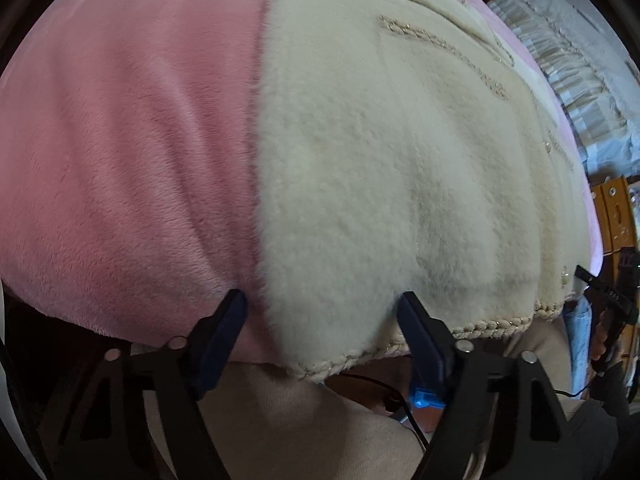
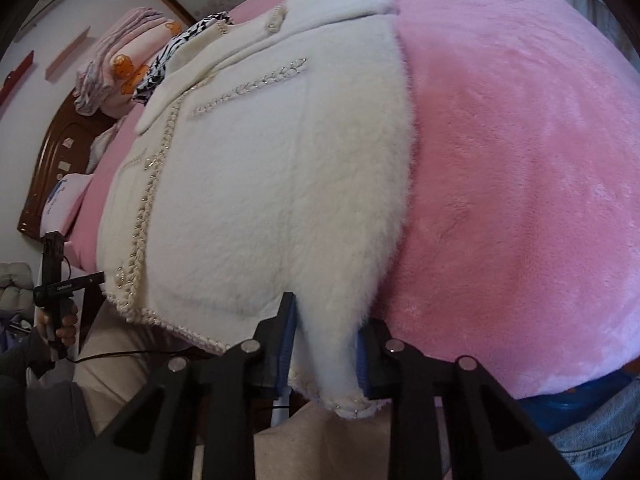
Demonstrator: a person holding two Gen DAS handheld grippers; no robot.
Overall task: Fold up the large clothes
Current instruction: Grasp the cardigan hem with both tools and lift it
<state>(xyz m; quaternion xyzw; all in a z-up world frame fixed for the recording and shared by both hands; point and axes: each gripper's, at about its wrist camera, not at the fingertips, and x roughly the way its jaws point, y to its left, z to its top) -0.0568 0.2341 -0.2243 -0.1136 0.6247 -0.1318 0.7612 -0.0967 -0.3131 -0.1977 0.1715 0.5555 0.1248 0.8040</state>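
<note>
A cream fluffy jacket (image 1: 380, 168) with braided trim lies flat on a pink plush blanket (image 1: 120, 140) on a bed. My left gripper (image 1: 322, 308) is open, its jaws wide apart on either side of the jacket's near left hem corner. In the right wrist view the jacket (image 2: 260, 184) fills the middle. My right gripper (image 2: 326, 332) is closed on the jacket's near right hem corner, with fur bunched between the jaws. The other gripper shows at the far edge of each view, the right one (image 1: 612, 300) and the left one (image 2: 60, 280).
The blanket (image 2: 520, 160) spreads wide to the right. Folded pink bedding (image 2: 120, 60) and a black-and-white cloth (image 2: 176, 52) lie by the wooden headboard (image 2: 52, 160). White ruffled fabric (image 1: 568, 60) and wooden drawers (image 1: 616, 208) stand to the right. The person's beige trousers (image 1: 300, 420) are below.
</note>
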